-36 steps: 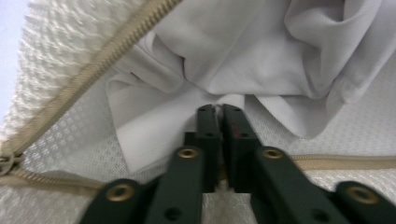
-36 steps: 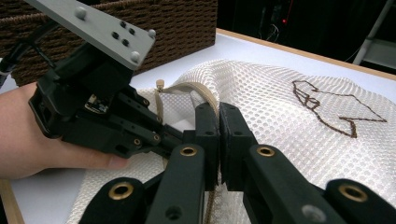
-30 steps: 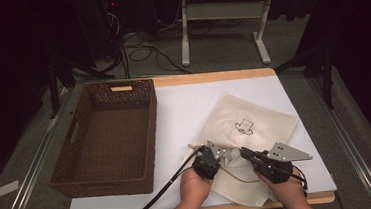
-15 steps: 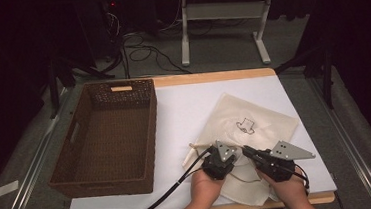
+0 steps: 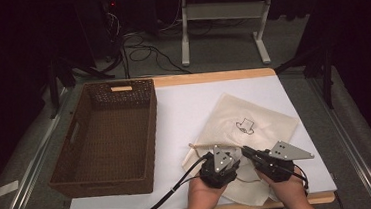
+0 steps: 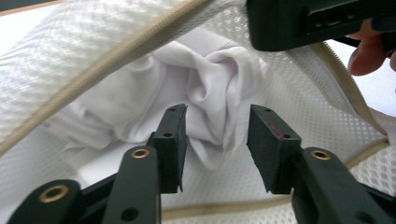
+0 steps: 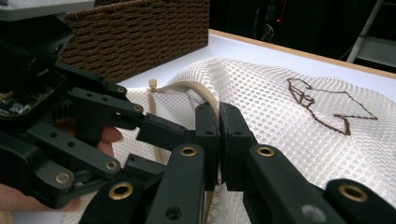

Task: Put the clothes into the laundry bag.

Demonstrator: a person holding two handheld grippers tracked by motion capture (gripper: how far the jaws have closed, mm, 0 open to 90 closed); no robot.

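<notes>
The mesh laundry bag (image 5: 248,129) is laid flat at the table's near right, its zip edge pinched tight by the right gripper (image 7: 218,140). Inside it, the soft, light white garment (image 6: 205,98) sits between the left gripper (image 6: 217,144)'s jaws, which have just been opening and seem clear of it. It's best grabbed by a bunched fold.

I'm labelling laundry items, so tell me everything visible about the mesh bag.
The mesh bag is cream honeycomb netting with a tan zipper edge and a brown stitched emblem. It lies flat on the white sheet, right of the basket. Its mouth is held open: the right gripper pinches the rim, the left gripper is inside, near white cloth.
</notes>
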